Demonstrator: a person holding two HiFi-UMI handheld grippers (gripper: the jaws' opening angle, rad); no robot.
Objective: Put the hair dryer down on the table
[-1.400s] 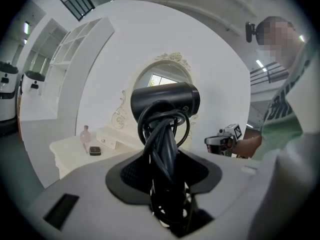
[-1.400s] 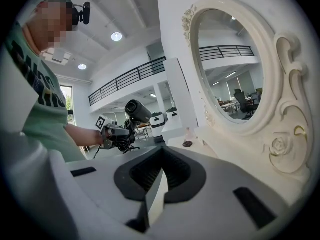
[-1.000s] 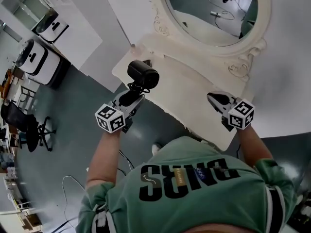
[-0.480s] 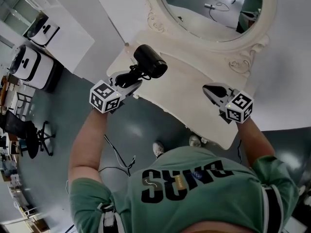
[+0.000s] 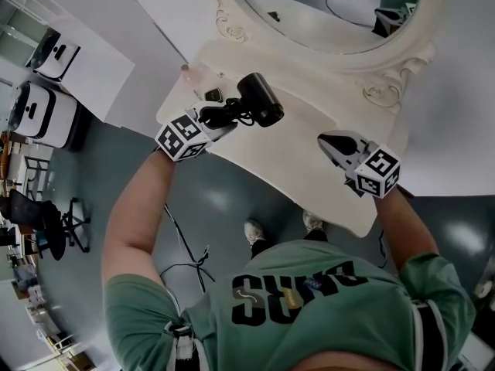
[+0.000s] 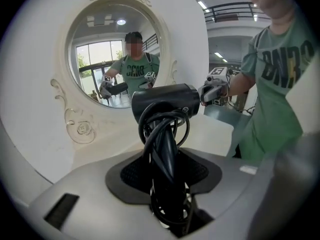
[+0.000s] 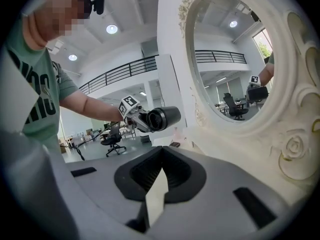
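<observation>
The black hair dryer [image 5: 261, 100] has its cord wound round the handle and hangs over the white dressing table [image 5: 309, 165]. My left gripper [image 5: 221, 117] is shut on that handle, with the barrel pointing right. In the left gripper view the hair dryer [image 6: 165, 101] stands upright between the jaws of the left gripper [image 6: 165, 176], in front of the oval mirror [image 6: 112, 59]. My right gripper [image 5: 328, 141] is over the table's right part, shut and holding nothing. From the right gripper view the hair dryer [image 7: 162, 118] shows beyond the right gripper [image 7: 161, 171].
An ornate oval mirror [image 5: 332, 22] stands at the table's back. A small pink thing [image 5: 186, 69] and a small dark thing [image 5: 213, 95] lie at the table's left corner. White machines [image 5: 39, 107], an office chair [image 5: 46, 215] and a loose cable [image 5: 186, 261] are on the floor at left.
My left gripper has carried the hair dryer forward and to the right, from the table's front edge to over its top. The right gripper has barely moved.
</observation>
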